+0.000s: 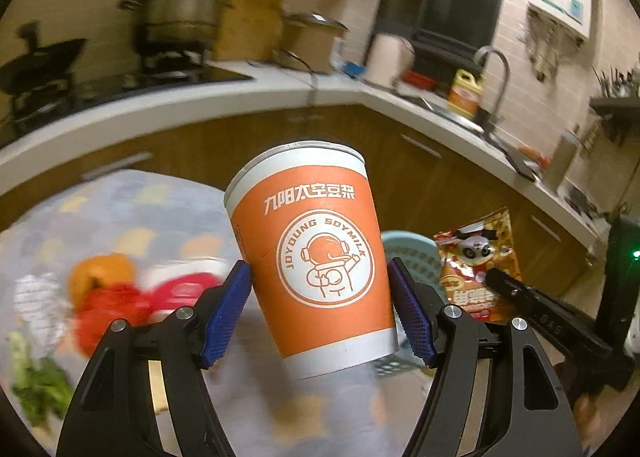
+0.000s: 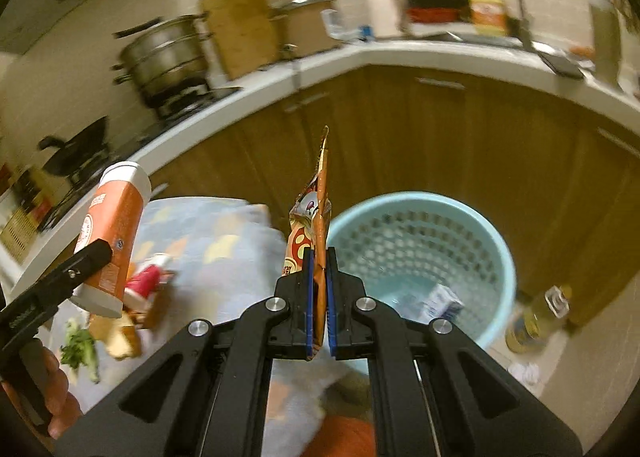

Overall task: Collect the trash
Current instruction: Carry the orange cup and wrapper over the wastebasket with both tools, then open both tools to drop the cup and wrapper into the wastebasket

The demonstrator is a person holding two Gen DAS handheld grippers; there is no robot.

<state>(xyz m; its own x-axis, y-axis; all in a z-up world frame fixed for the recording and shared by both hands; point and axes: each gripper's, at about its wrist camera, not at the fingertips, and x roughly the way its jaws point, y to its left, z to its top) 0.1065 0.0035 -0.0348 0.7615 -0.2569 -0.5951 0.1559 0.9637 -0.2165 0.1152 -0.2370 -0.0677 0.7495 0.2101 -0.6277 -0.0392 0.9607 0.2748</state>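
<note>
From the left wrist: left gripper (image 1: 320,293) clenched on an orange soymilk paper cup (image 1: 316,257) lifted clear of the cloth-covered tabletop (image 1: 132,201), not yet binned. From the right wrist: right gripper (image 2: 319,289) clamped on a snack wrapper (image 2: 316,217) held just beside the blue trash basket (image 2: 496,253), small carton (image 2: 444,303) already inside. Open room above the basket rim, cabinet doors (image 2: 440,137) close behind, scraps seemingly left on the cloth.

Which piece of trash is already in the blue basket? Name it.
The small white carton lying at the bottom of the blue basket. The orange cup and snack wrapper are each held in a gripper.
</note>
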